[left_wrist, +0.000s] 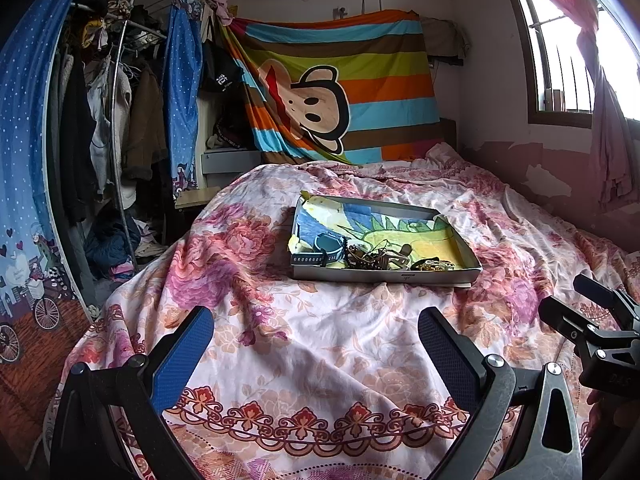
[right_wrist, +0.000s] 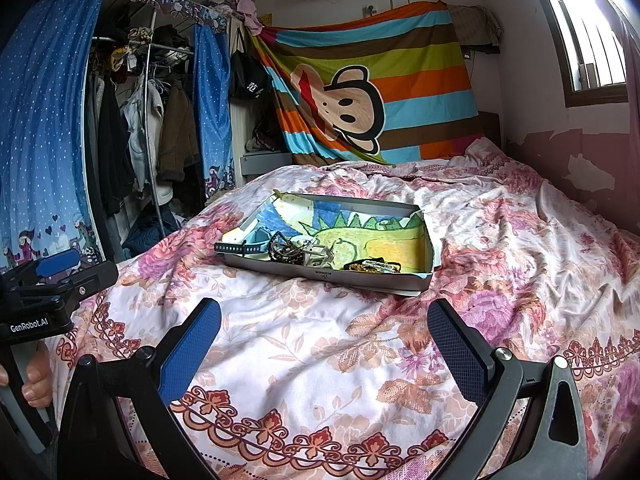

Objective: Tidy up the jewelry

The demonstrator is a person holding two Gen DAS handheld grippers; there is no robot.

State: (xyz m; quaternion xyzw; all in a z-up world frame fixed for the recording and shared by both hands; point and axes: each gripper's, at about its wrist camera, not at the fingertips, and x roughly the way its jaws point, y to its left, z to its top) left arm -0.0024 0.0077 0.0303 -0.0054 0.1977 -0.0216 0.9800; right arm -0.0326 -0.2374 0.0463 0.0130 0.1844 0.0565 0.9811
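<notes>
A shallow grey tray (left_wrist: 384, 276) (right_wrist: 360, 278), lined with a dinosaur drawing, rests on the floral bedspread. Along its near edge lie a teal watch (left_wrist: 326, 250) (right_wrist: 250, 245), a tangle of brown bead bracelets and cords (left_wrist: 370, 258) (right_wrist: 288, 254), and gold and dark pieces (left_wrist: 434, 266) (right_wrist: 372, 266). My left gripper (left_wrist: 316, 344) is open, low over the bedspread, well short of the tray. My right gripper (right_wrist: 324, 338) is open too, also short of the tray, and holds nothing. Each gripper shows at the edge of the other's view.
The floral bedspread (left_wrist: 320, 360) covers the whole bed in soft folds. An open wardrobe with blue curtains (left_wrist: 24, 128) stands left. A striped monkey sheet (left_wrist: 340, 88) hangs behind the bed; a window (left_wrist: 560, 48) is on the right. A hand (right_wrist: 34, 380) grips the left handle.
</notes>
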